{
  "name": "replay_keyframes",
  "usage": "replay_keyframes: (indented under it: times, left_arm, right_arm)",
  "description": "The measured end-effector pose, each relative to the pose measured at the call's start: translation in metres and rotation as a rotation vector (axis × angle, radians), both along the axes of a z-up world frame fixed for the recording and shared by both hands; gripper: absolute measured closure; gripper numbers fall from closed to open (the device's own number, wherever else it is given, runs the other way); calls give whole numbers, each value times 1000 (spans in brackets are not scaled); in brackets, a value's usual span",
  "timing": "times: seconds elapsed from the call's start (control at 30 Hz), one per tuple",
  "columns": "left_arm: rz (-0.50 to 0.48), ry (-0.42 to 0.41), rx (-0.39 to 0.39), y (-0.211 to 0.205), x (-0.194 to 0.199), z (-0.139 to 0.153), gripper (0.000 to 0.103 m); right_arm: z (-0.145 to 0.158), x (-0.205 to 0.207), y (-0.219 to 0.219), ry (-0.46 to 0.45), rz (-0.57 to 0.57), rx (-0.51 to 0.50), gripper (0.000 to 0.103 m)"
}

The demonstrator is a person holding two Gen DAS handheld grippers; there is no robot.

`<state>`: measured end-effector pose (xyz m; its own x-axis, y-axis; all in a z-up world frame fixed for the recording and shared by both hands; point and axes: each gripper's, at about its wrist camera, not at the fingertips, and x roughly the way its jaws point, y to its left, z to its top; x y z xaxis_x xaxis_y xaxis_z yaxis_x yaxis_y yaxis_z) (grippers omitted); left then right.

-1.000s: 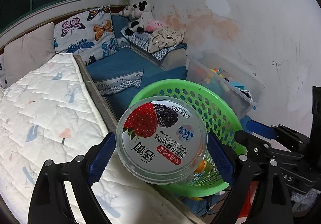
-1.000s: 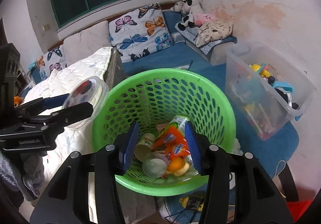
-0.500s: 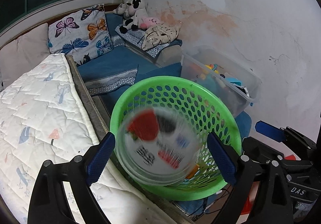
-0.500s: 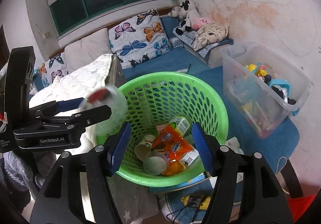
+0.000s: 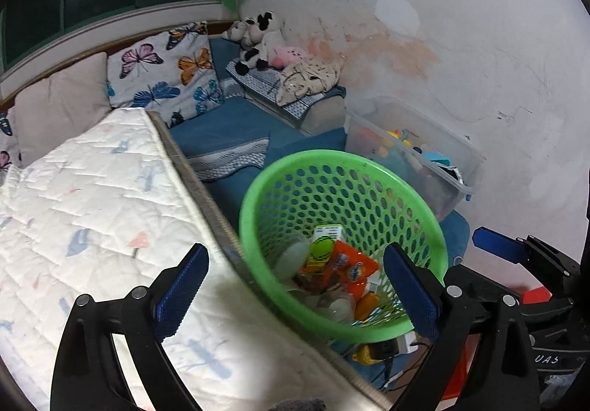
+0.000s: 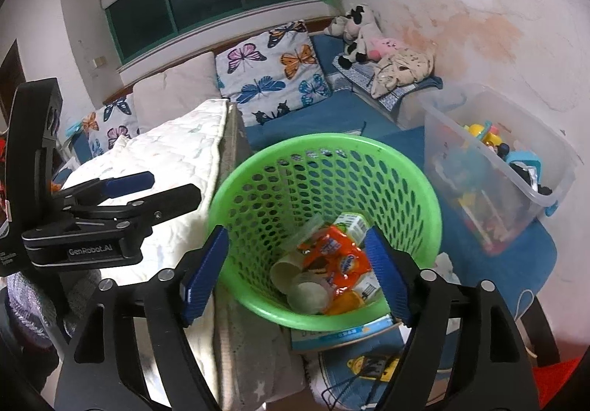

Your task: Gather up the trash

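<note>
Green basket (image 6: pixel 324 167) bottom hidden under trash; clear cup (image 5: pixel 293 258) blurred, half buried beside orange wrapper (image 5: pixel 350 269).

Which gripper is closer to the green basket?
Right. The right gripper hangs over the green basket's near rim; the left gripper sits beside it, above the white mattress.

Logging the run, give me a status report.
Left tool open, empty. Right tool open, empty. Trash inside green basket. Nothing blocking.

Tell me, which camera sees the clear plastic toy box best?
The right wrist view: the clear plastic toy box appears large there, its open top and colourful toys showing. In the left wrist view it looks smaller, farther off, partly behind the green perforated plastic basket.
</note>
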<state>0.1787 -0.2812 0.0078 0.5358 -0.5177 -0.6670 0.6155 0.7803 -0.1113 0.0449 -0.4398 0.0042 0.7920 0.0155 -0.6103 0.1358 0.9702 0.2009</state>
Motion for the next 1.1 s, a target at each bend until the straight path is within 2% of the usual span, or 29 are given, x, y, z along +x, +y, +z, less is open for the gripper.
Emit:
replay_keyframes:
  times: [0.33,0.73,1.1]
  left_arm:
    - [93,-43,21,57,-11,6,9]
    - [222,-101,46,123,-29,9,9]
    - [305,-143,58,162,-51,10,9]
  right_arm:
    - [7,2,41,-12,37,-24,11]
    - [12,2,81,-21,75,-39,6]
    - [14,-2,108,-26,93,-57,6]
